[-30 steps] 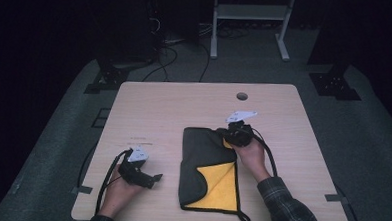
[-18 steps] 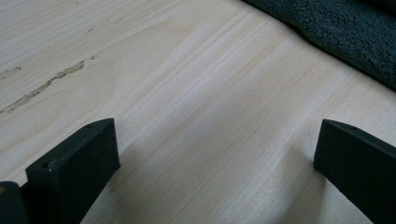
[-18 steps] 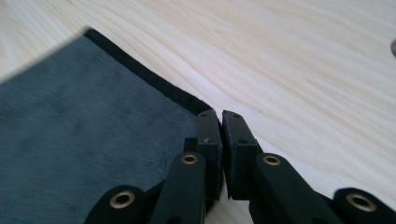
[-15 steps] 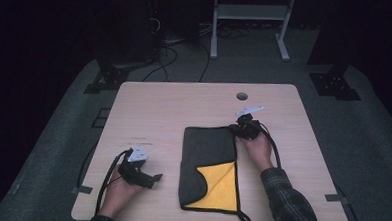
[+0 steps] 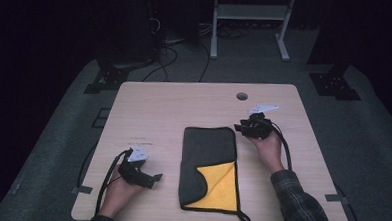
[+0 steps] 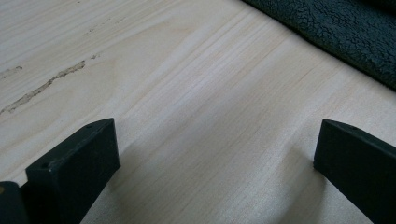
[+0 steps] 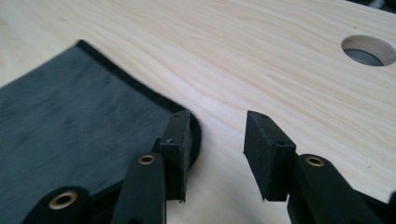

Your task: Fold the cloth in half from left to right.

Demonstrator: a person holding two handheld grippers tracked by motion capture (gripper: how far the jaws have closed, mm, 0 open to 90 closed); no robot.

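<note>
Near the middle of the wooden table point(image 5: 184, 105), slightly toward five o'clock from its centre, the dark grey cloth point(image 5: 207, 151) lay folded lengthwise, with a yellow inner face point(image 5: 218, 184) showing at its near right part and a dark loop trailing off its near corner. At about two o'clock from the cloth, just beside its far right corner, the right gripper point(image 5: 243, 126) sat in the person's right hand point(image 5: 268, 148); its jaws had just been opening and stood a moderate way apart with nothing between them, and in the right gripper view the cloth's hemmed corner point(image 7: 184, 109) lay just behind the left jaw, on bare wood. At roughly eight o'clock from the cloth, the left gripper point(image 5: 153, 179) rested low over the table with its jaws wide and empty, the cloth's edge point(image 6: 336, 37) showing at the upper right of the left gripper view. The corner seemed freshly let go, so the step in hand looked like drawing clear after laying that fold. To do it well, the right gripper would best lift away without its left jaw dragging the hem, since a snag would pull the fold askew. Any next grab should take a free edge cleanly, both layers together, while the left gripper steadied the near side if the cloth began to slide toward the cable hole point(image 5: 241, 96).
</note>
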